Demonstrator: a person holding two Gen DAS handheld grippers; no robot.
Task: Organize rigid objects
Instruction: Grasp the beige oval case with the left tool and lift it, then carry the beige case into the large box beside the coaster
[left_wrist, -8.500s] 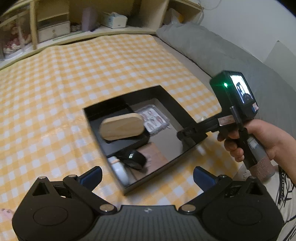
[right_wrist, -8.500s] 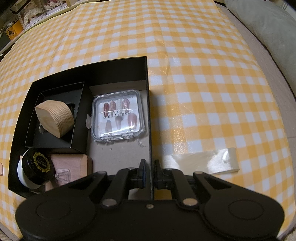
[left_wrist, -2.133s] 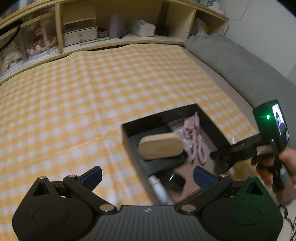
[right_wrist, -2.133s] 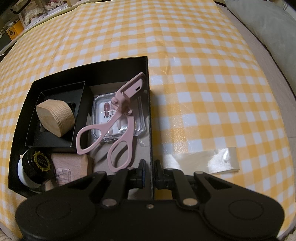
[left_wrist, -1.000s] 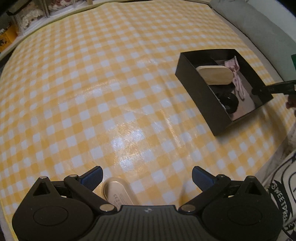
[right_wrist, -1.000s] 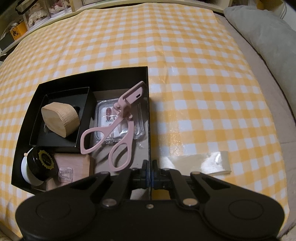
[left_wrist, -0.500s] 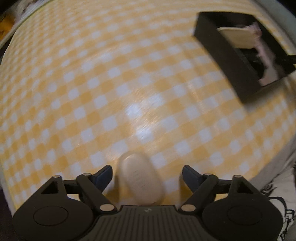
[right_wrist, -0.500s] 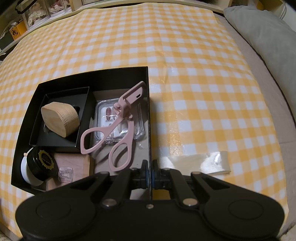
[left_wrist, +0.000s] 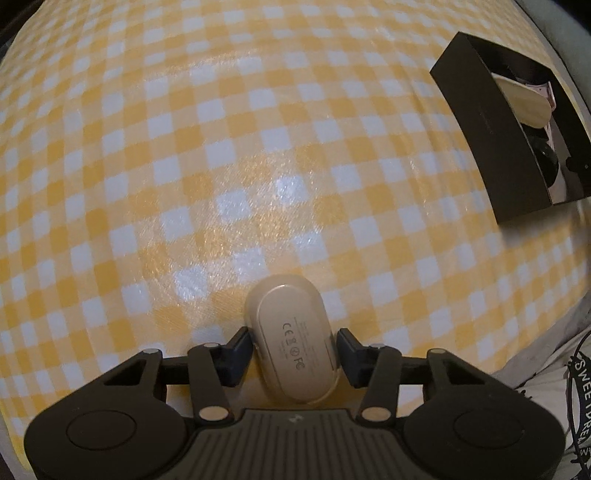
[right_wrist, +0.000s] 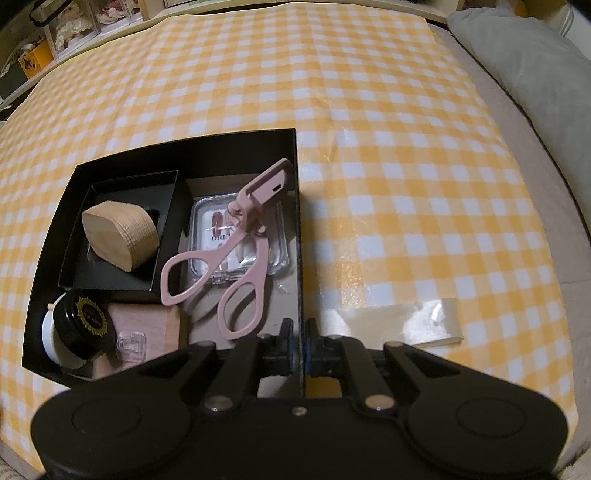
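Observation:
A beige oval case (left_wrist: 293, 338) lies on the yellow checked cloth, between the fingers of my left gripper (left_wrist: 293, 341). The left pad touches it and the right pad is just beside it, so the jaws are still slightly open. The black box (right_wrist: 184, 155) holds a pink eyelash curler (right_wrist: 236, 251), a clear nail case (right_wrist: 207, 225), a wooden block (right_wrist: 120, 236), a black jar (right_wrist: 86, 321) and a wood piece (right_wrist: 147, 321). My right gripper (right_wrist: 299, 341) is shut on the box's right wall. The box also shows far right in the left wrist view (left_wrist: 480, 122).
A strip of clear tape (right_wrist: 399, 321) lies on the cloth right of the box. A grey cushion (right_wrist: 528, 70) lies along the right edge. Shelves with small boxes (right_wrist: 66, 26) stand at the back left. The table's near edge runs just behind the beige case.
My left gripper has swung away from the box, come down over the beige case and narrowed its jaws around it. My right gripper has kept its hold on the box wall.

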